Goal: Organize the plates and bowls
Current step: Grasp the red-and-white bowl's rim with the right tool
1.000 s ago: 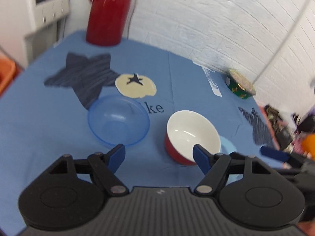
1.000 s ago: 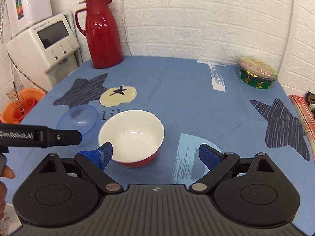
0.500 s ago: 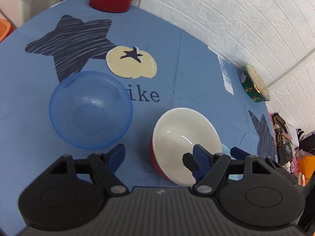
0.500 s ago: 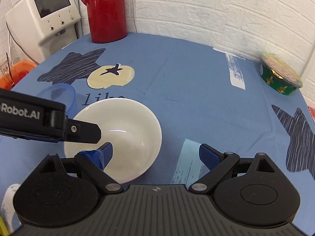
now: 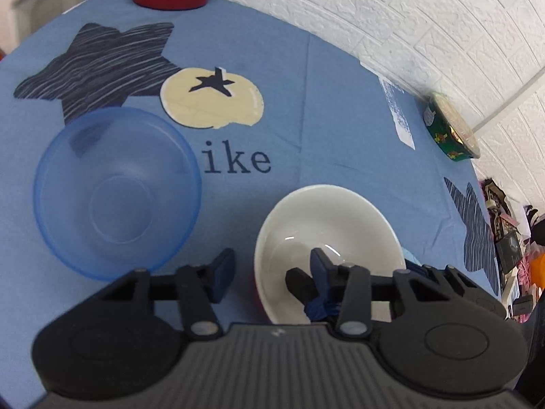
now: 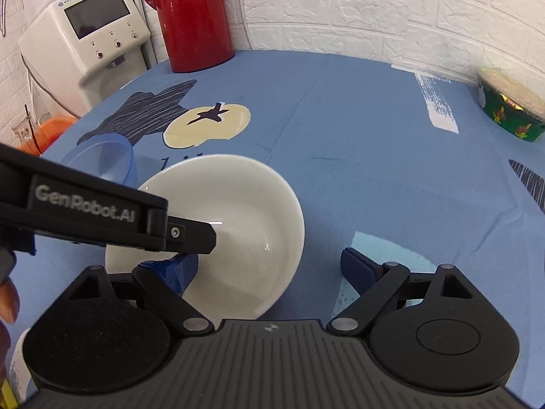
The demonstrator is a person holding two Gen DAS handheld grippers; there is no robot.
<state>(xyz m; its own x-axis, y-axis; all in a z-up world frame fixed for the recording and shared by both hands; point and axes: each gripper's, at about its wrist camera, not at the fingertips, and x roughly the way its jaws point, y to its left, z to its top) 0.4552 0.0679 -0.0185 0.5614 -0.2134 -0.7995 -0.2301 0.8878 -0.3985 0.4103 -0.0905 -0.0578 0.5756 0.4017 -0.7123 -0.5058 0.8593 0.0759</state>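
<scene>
A white bowl with a red outside (image 5: 327,231) sits on the blue tablecloth (image 5: 306,85), with a clear blue bowl (image 5: 115,191) to its left. My left gripper (image 5: 270,271) straddles the white bowl's left rim, one finger inside and one outside. Its jaws are partly narrowed, and cloth still shows between the outer finger and the rim. My right gripper (image 6: 267,269) is wide open over the white bowl (image 6: 238,211), its left finger inside and its right finger outside. The left gripper's finger (image 6: 190,235) reaches into the bowl from the left.
A red thermos (image 6: 194,17) stands at the table's far edge, beside a white appliance (image 6: 88,37) off the table. A green lidded tub (image 6: 511,109) sits at the far right. An orange container (image 6: 47,133) shows past the left edge. A hand (image 6: 6,303) holds the left gripper.
Both grippers have come in closer to the white bowl. The left gripper's jaws have narrowed, and its right finger now sits inside the bowl. The right gripper stays wide.
</scene>
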